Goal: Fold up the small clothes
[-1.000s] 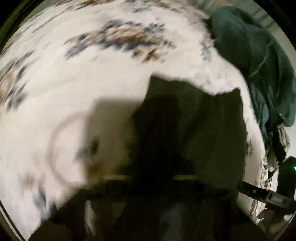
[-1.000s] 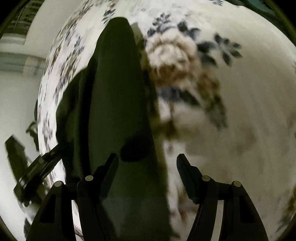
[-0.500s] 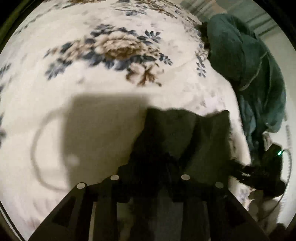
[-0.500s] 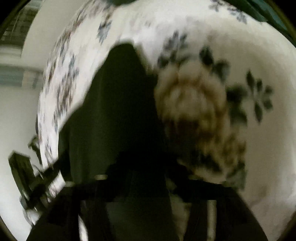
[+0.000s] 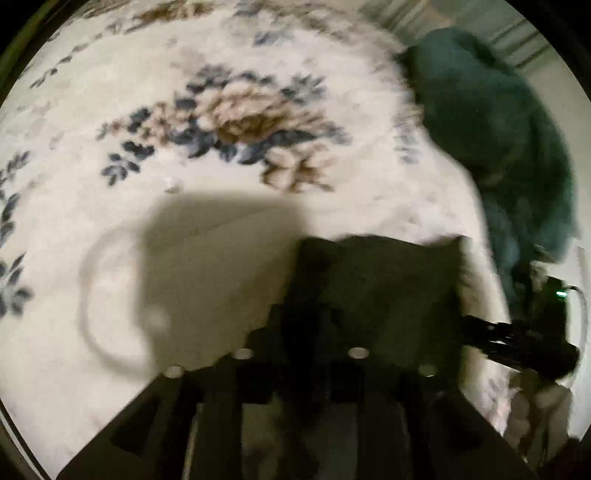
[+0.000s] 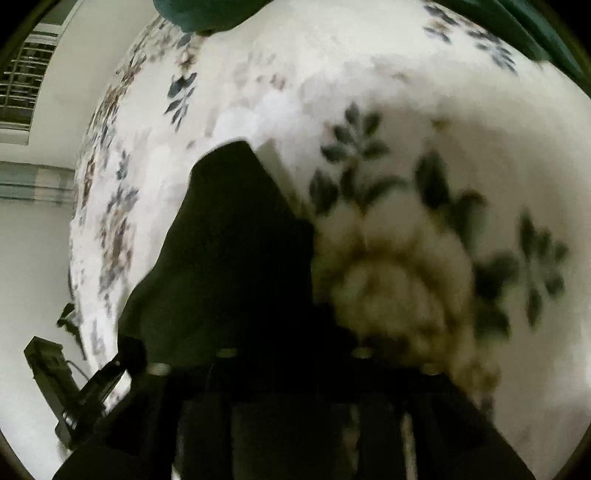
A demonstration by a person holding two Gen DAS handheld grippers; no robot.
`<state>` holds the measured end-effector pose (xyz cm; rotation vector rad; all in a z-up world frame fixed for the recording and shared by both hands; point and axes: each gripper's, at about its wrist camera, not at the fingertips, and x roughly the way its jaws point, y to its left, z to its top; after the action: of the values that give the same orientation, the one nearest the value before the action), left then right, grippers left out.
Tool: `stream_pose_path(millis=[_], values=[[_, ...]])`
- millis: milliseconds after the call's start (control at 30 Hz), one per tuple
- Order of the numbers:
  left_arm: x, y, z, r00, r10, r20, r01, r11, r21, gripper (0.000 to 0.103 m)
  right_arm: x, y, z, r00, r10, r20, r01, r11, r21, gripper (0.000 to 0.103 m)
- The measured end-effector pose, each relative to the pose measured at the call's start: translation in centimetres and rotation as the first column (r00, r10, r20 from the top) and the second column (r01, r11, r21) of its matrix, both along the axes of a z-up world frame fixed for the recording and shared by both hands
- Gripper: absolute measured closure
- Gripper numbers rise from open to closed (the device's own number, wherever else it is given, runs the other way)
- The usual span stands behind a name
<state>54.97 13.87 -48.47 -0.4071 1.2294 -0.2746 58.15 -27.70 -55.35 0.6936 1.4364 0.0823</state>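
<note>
A small dark garment lies flat on the floral bedspread. My left gripper hangs over its near left edge. The jaws stand slightly apart, and the cloth looks loose under them. In the right wrist view the same garment runs from the middle of the frame down under my right gripper. Its jaws are closing with the garment's near edge between them. The fingers are dark against the cloth, so contact is hard to make out. Each gripper shows in the other's view: right gripper, left gripper.
A heap of teal clothing sits at the far right of the bed, and also shows as teal cloth at the top. The bed's edge drops off to the left beside a pale wall and a window. A person's hand holds the right gripper.
My left gripper has drawn back from the garment and its jaws have parted a little. My right gripper has moved in over the garment's near edge and its jaws have narrowed.
</note>
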Motion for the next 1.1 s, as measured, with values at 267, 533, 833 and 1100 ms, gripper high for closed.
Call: stream_pose_path(millis=[267,533,833,1100], values=[[-16.3,1.9,2.6,0.993,0.001,-0.119,-0.003,1.000,-0.020,0.049,-17.2,-1.3,4.6,0.991,0.101,-0.089,-0.090,0.988,0.123,0.045],[-33.4,1.2,1.1,0.947,0.097,-0.306,-0.085,0.995,0.053,0.049,-36.6,-0.7,1.3,0.955,0.093,-0.283,-0.041,0.982,0.186,0.045],[-40.1,-3.5,-1.7,0.938,0.113,-0.327,-0.058,0.983,0.172,0.093,-47.0,2.5,-2.7,0.927,0.146,-0.344,-0.068,0.971,0.228,0.045],[-40.6,-2.7,0.7,0.955,0.200,-0.217,-0.157,0.967,0.201,0.099,-48.5,6.5,-2.8,0.938,0.168,-0.304,-0.127,0.980,0.151,0.093]])
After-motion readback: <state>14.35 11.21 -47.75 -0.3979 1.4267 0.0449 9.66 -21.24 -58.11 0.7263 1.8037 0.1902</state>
